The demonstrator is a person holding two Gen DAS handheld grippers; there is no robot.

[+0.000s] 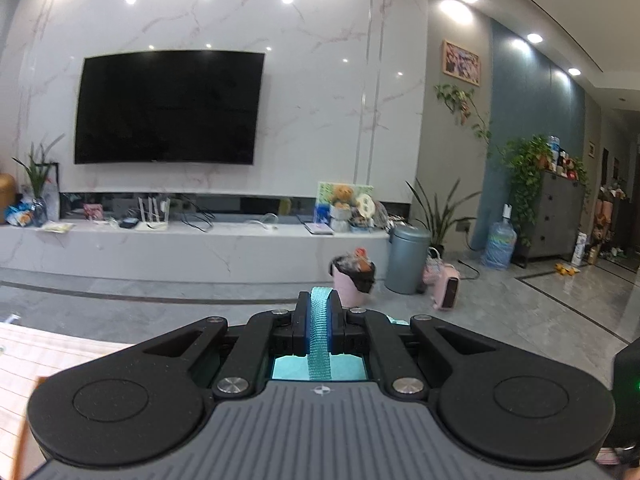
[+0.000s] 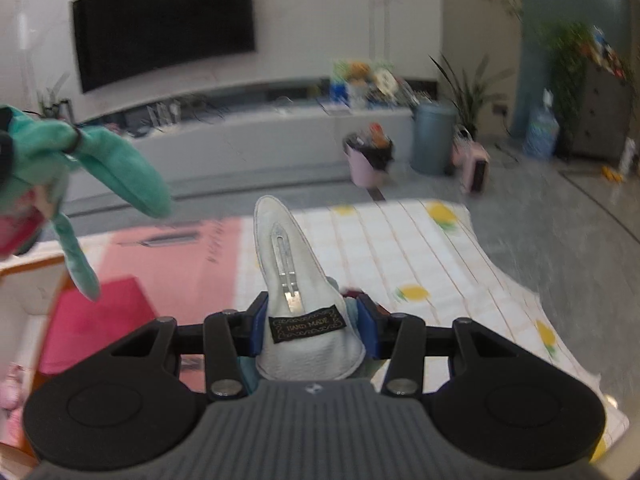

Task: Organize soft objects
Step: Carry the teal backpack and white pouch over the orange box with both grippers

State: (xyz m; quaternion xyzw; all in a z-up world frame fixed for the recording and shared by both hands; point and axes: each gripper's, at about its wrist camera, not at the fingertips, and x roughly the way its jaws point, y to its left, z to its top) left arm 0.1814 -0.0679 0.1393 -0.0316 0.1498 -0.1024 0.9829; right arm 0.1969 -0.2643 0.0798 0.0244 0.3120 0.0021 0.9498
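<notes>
My left gripper (image 1: 320, 300) is shut on a teal knitted strap (image 1: 320, 336) that runs up between its pads; more teal fabric shows below the jaws. In the right wrist view the same teal plush toy (image 2: 112, 168) hangs in the air at the left, with long floppy limbs and a pink part underneath. My right gripper (image 2: 314, 316) is shut on a white padded fabric piece (image 2: 288, 240) that carries a metal hair clip and a black "HAND MADE" label. It stands up between the blue pads, above the table (image 2: 420, 248) with its lemon-print cloth.
A pink mat (image 2: 168, 248) and a red cloth (image 2: 96, 320) lie on the table's left part, beside a pale box (image 2: 24, 300). Beyond, on the floor, stand a pink bin (image 1: 354, 280), a grey bin (image 1: 408, 260) and a small pink heater (image 1: 446, 292). A TV (image 1: 168, 108) hangs on the wall.
</notes>
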